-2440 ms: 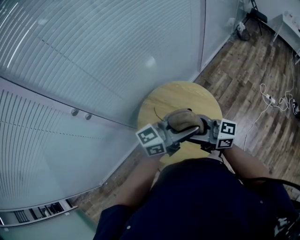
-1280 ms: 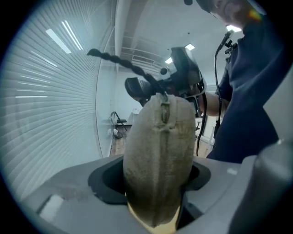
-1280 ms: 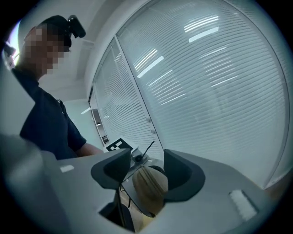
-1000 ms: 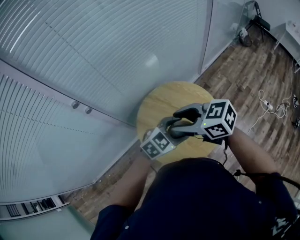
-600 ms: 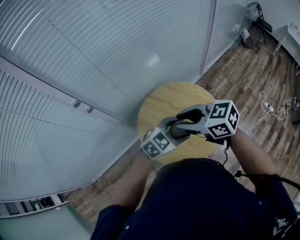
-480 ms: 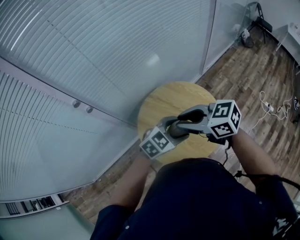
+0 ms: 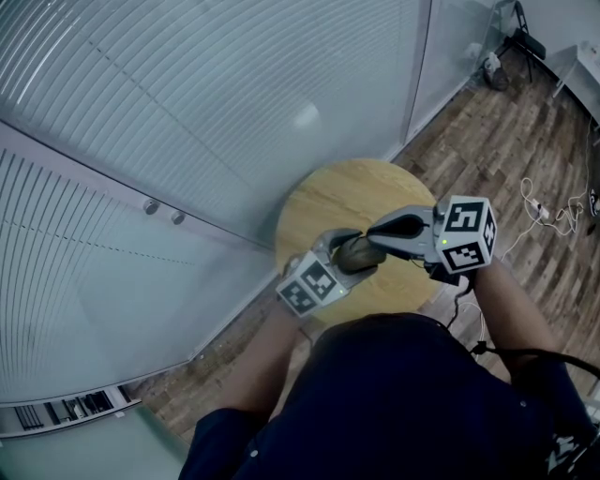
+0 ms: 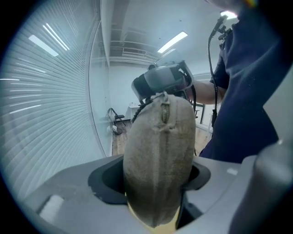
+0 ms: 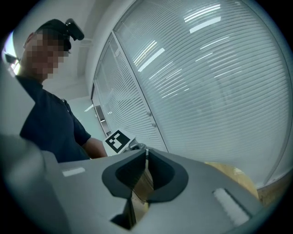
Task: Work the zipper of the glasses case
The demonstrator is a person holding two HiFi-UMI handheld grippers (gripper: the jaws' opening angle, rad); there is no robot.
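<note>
A brown fabric glasses case is held above the round wooden table. My left gripper is shut on it. In the left gripper view the case stands on end between the jaws, its zipper seam running up to the pull. My right gripper reaches in from the right to the case's top end. Its jaws have just been closing. In the right gripper view the right gripper has its tips pressed together on a thin sliver, which looks like the zipper pull.
A glass wall with blinds runs along the table's far and left sides. Wooden floor lies to the right, with cables on it and a chair in the far corner. The person's dark blue torso fills the lower frame.
The right gripper's jaws went from apart to closed, and it shifted a little to the right. The left gripper kept still with the case in it.
</note>
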